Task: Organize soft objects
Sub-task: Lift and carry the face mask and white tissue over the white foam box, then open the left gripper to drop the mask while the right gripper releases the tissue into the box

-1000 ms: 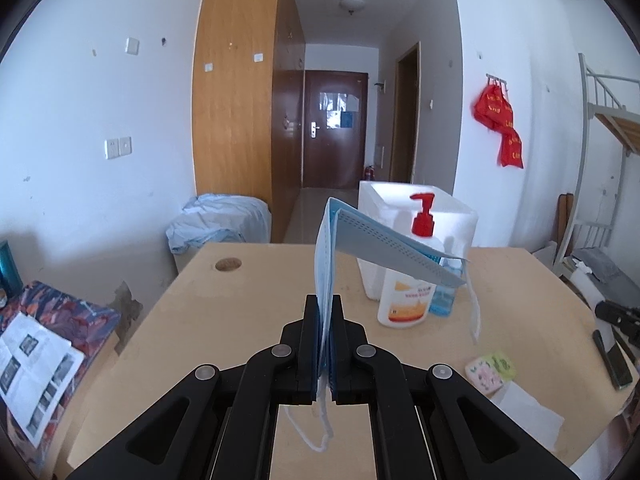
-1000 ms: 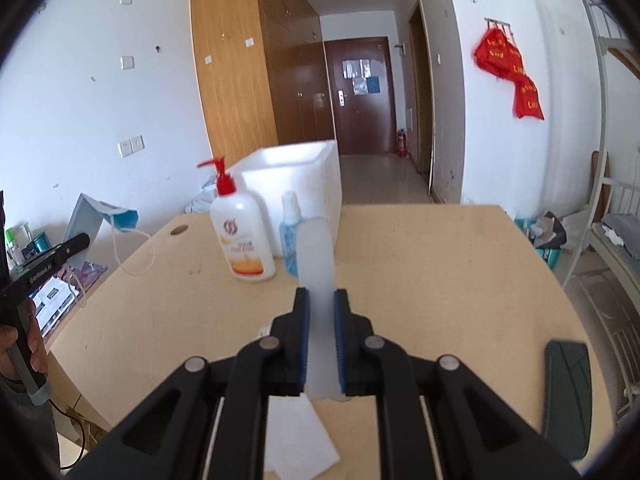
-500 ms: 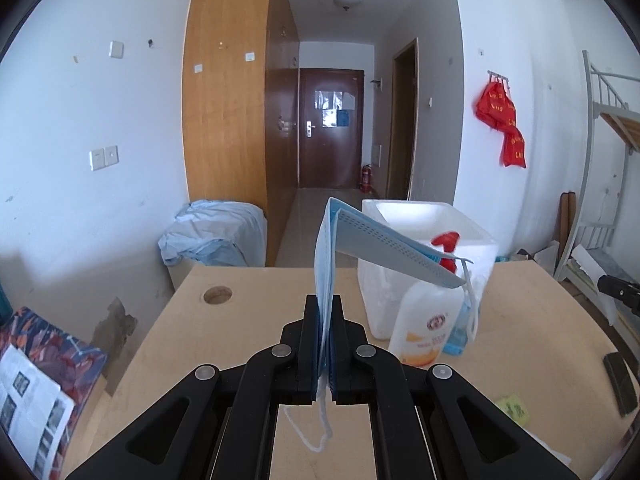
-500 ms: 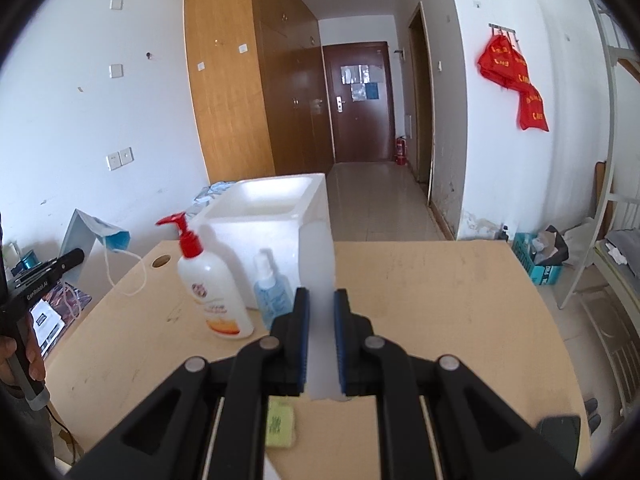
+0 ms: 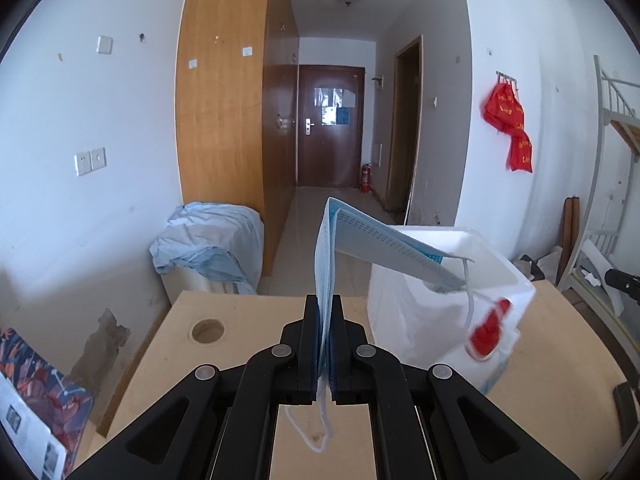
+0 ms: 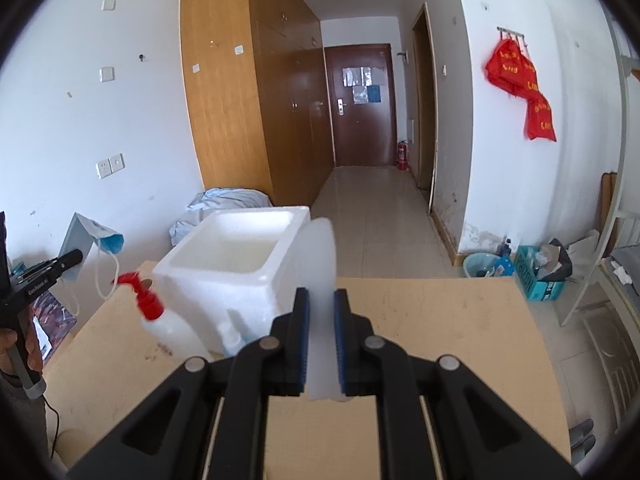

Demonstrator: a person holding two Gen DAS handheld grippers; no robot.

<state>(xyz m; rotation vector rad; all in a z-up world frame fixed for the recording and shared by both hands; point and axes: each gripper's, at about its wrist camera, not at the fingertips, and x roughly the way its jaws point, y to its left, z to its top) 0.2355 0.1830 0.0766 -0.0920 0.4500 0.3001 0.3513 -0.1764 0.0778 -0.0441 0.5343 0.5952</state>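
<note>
Left claw [image 5: 324, 312] clamps mask [image 5: 380, 248] (folded), right claw [image 6: 322, 304] grips translucent piece [image 6: 322, 264]

A lived-in dormitory room

We see a metal bunk bed frame [image 5: 604, 184], a tall wooden wardrobe [image 6: 240, 92], a wooden desk [image 6: 440, 312], and a corridor to the entrance door [image 5: 330, 126].

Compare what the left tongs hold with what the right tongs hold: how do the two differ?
The left tongs pinch a blue face mask; the right tongs pinch a translucent white piece. The face mask is thin, flops over to one side and trails white ear loops; the white piece is thicker, stands straight up and has no loops. What the white piece is, I cannot tell. Both are held upright, near the white foam box.
</note>
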